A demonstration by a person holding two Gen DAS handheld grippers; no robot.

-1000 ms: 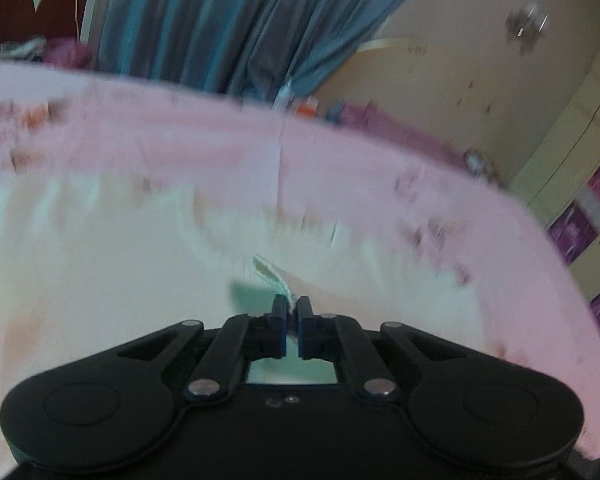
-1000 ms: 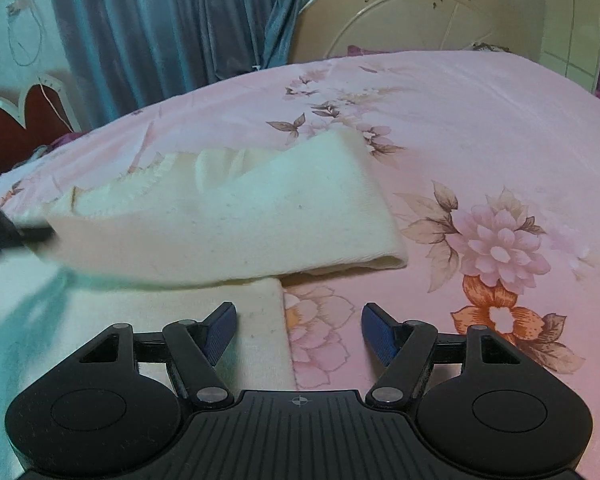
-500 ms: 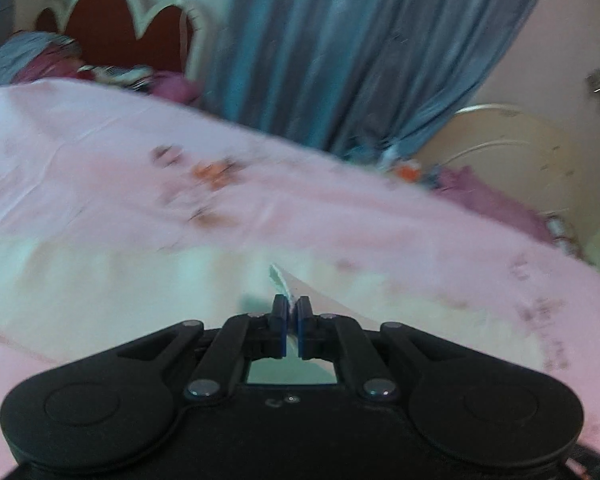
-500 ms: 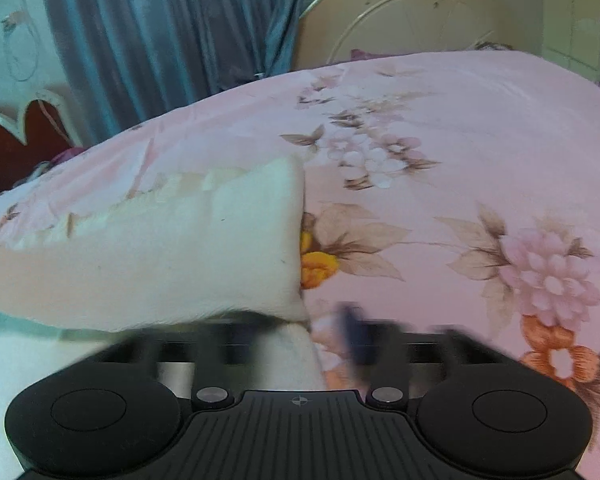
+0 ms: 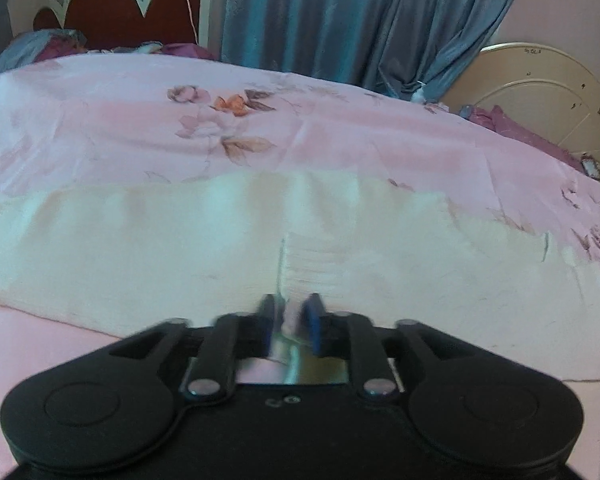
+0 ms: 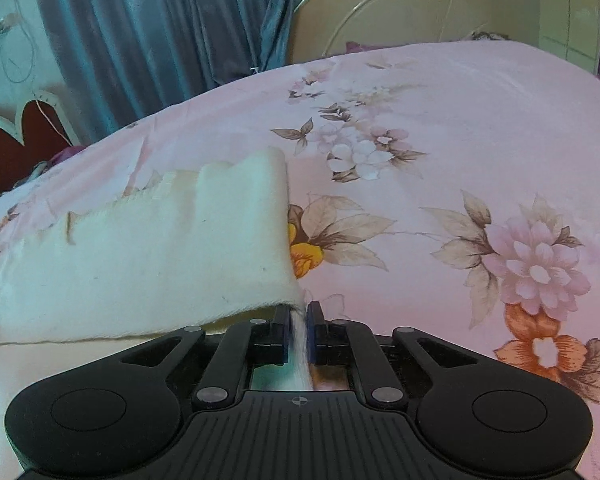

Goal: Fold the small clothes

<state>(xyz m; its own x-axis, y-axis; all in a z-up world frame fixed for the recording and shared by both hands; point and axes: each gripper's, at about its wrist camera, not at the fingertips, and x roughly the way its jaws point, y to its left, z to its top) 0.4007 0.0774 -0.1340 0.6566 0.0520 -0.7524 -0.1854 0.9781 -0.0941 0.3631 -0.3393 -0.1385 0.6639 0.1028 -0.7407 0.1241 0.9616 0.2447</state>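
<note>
A cream knitted cloth [image 5: 180, 248] lies folded in a long band across the pink floral bedsheet [image 5: 220, 120]. My left gripper [image 5: 292, 320] sits at the cloth's near edge; its blue fingers are blurred and slightly apart, with a bit of cloth still between them. In the right wrist view the same cloth [image 6: 160, 256] shows its folded right end. My right gripper [image 6: 298, 328] is shut on the near right corner of the cloth, with white fabric pinched between the pads.
The bedsheet [image 6: 440, 168] stretches to the right of the cloth. A red scalloped headboard [image 5: 120, 12] and blue curtains [image 5: 360, 16] stand behind the bed. A round cream footboard [image 5: 536, 84] and purple bedding [image 5: 516, 128] lie at the far right.
My right gripper went from wide open to shut on the cloth's corner. My left gripper carried the cloth edge over, lowered it onto the bed, and its fingers have begun to part.
</note>
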